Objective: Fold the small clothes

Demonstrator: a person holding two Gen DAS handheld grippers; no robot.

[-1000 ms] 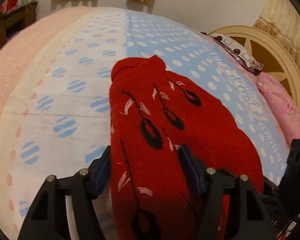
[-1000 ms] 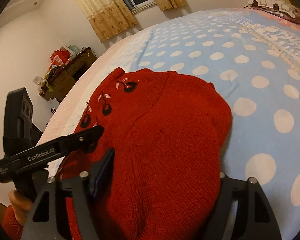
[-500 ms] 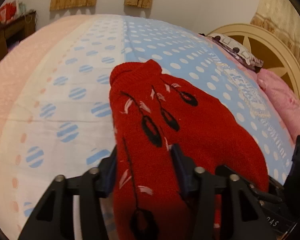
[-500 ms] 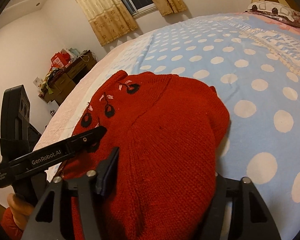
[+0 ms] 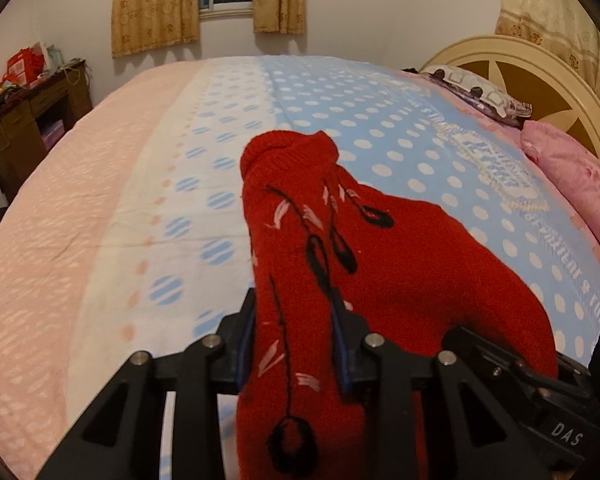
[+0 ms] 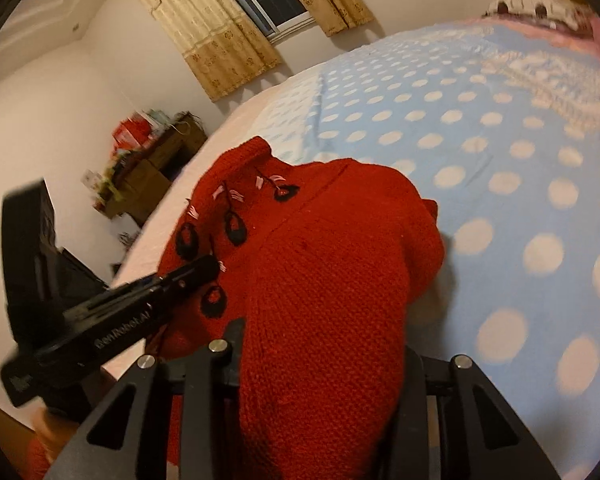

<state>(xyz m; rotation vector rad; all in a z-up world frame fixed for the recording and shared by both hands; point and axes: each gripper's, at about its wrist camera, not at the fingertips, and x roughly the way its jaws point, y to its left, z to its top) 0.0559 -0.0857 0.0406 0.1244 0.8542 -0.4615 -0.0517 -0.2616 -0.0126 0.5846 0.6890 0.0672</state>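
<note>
Both grippers have their jaws closing on the near hem of the red knit sweater: left gripper on the embroidered side, right gripper on the plain side. From these 2 grips it stretches away across the dotted bedspread, collar farthest.

Bedspread lies bare and flat left of and beyond the red sweater. Pillows and headboard block the right; cluttered desk stands off the bed, left.
</note>
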